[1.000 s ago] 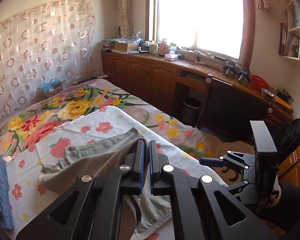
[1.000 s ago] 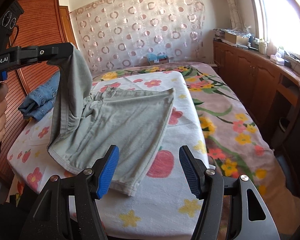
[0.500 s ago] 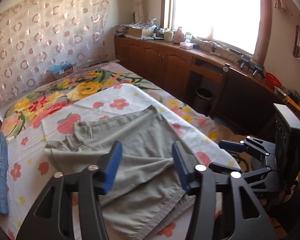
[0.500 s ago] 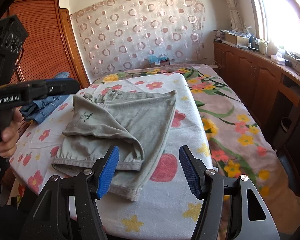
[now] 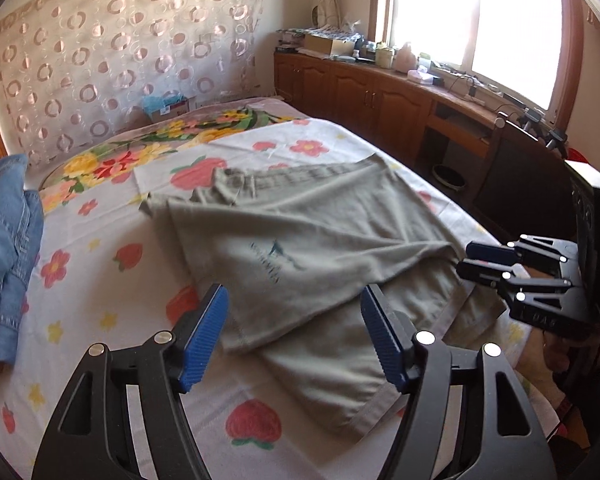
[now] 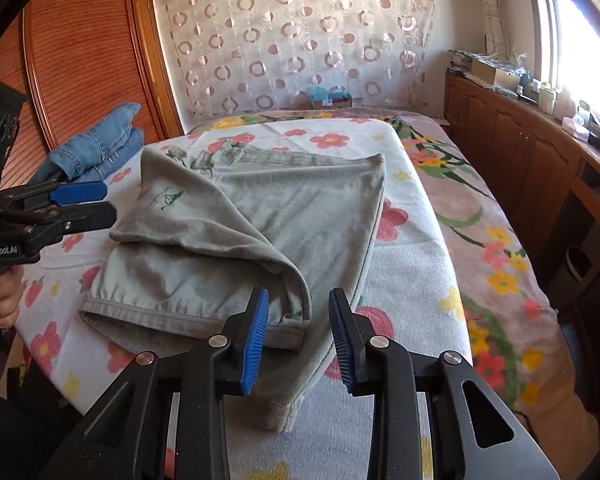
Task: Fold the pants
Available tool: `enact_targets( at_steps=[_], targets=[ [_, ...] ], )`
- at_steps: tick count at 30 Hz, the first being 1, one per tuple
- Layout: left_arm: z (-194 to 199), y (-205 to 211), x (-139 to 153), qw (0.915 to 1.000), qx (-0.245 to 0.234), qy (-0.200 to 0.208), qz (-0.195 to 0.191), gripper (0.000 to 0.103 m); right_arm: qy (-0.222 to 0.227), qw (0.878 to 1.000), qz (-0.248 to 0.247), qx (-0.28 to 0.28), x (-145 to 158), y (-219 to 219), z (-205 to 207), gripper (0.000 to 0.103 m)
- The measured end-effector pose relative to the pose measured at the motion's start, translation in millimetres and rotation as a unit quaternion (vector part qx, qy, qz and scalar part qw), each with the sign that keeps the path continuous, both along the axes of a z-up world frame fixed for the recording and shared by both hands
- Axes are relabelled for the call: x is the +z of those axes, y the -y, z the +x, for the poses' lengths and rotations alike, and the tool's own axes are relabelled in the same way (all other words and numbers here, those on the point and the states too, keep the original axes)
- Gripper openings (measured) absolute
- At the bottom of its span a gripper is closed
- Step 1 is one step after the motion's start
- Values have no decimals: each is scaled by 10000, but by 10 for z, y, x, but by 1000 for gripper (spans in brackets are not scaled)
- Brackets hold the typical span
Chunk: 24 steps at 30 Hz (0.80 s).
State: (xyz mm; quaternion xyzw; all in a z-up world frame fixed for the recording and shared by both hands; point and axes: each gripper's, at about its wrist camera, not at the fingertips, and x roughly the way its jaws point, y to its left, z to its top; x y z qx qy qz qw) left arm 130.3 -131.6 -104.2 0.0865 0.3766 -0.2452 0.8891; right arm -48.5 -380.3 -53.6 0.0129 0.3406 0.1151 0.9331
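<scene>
Grey-green pants point(image 5: 312, 248) lie folded over on the flowered sheet of the bed, one leg laid across the other, a small dark logo facing up; they also show in the right wrist view point(image 6: 236, 240). My left gripper point(image 5: 294, 336) is open and empty, just short of the folded leg's hem. My right gripper point(image 6: 298, 336) is open, its jaws standing on either side of the fold's lower corner without touching it. The right gripper appears at the pants' right edge in the left wrist view point(image 5: 488, 260).
Folded blue jeans point(image 5: 8, 248) lie at the bed's left side. A wooden cabinet run point(image 5: 380, 100) with clutter lines the window wall, with a bin point(image 5: 446, 172) below. A wooden wardrobe point(image 6: 88, 60) stands by the bed's left. The bed edge is near the pants.
My left gripper let go of the pant leg it had lifted; the leg now lies folded across the pants. Both grippers moved closer and lower, and the right one has narrowed somewhat.
</scene>
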Motion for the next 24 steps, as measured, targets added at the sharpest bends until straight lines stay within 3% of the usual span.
enact_targets(
  at_steps=[3, 4, 7, 15, 21, 24],
  targets=[
    [-12, -76, -89, 9999, 72, -82, -39, 70, -69, 10000, -14, 13, -8, -10, 40, 24],
    [-18, -90, -103, 9999, 88, -92, -43, 70, -76, 10000, -42, 44, -8, -18, 43, 12],
    [-41, -128, -142, 9998, 123, -121, -55, 70, -29, 9999, -77, 139, 30, -70, 4, 2],
    [-101, -147, -127, 9998, 140, -71, -86, 70, 314, 9992, 151, 211, 290, 13, -222, 0],
    [-78, -100, -178, 9998, 110, -142, -51, 70, 215, 9995, -139, 210, 210, -15, -108, 0],
    [-78, -67, -234, 9997, 84, -214, 3, 70, 62, 9992, -326, 220, 95, -68, 52, 15]
  ],
)
